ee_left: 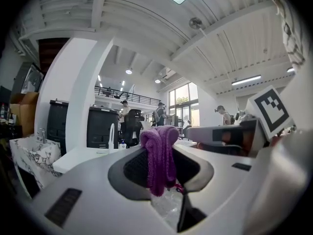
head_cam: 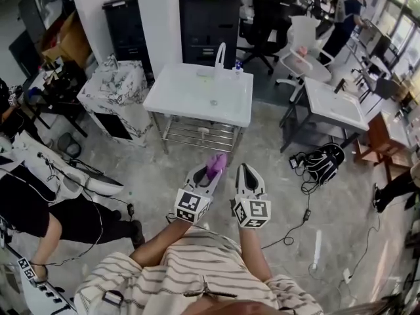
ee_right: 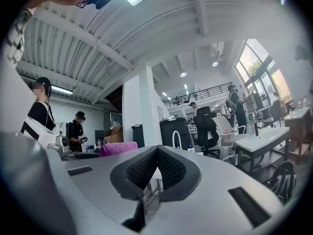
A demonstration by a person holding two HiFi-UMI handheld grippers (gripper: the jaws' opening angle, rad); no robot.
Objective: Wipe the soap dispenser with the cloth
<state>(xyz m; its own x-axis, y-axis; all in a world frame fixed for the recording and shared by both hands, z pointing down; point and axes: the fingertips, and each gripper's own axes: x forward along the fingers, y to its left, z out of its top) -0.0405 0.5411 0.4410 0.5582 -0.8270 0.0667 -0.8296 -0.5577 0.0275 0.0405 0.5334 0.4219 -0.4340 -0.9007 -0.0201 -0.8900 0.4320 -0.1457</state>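
My left gripper (head_cam: 211,170) is shut on a purple cloth (head_cam: 217,164), which bunches up between its pads and hangs over them in the left gripper view (ee_left: 159,155). My right gripper (head_cam: 247,170) is held level beside it, shut and empty (ee_right: 156,161). Both are well short of a white sink table (head_cam: 177,104) with a white faucet (head_cam: 220,54). The small soap dispenser (head_cam: 237,66) stands by the faucet at the table's back edge; it is tiny in the left gripper view (ee_left: 122,144) and the right gripper view (ee_right: 191,149).
A marble-patterned sink unit (head_cam: 115,84) stands left of the table and black cabinets (head_cam: 210,18) behind it. A second white sink table (head_cam: 335,104), a backpack (head_cam: 325,163) and floor cables (head_cam: 302,222) are at the right. A person (head_cam: 39,202) is at the left.
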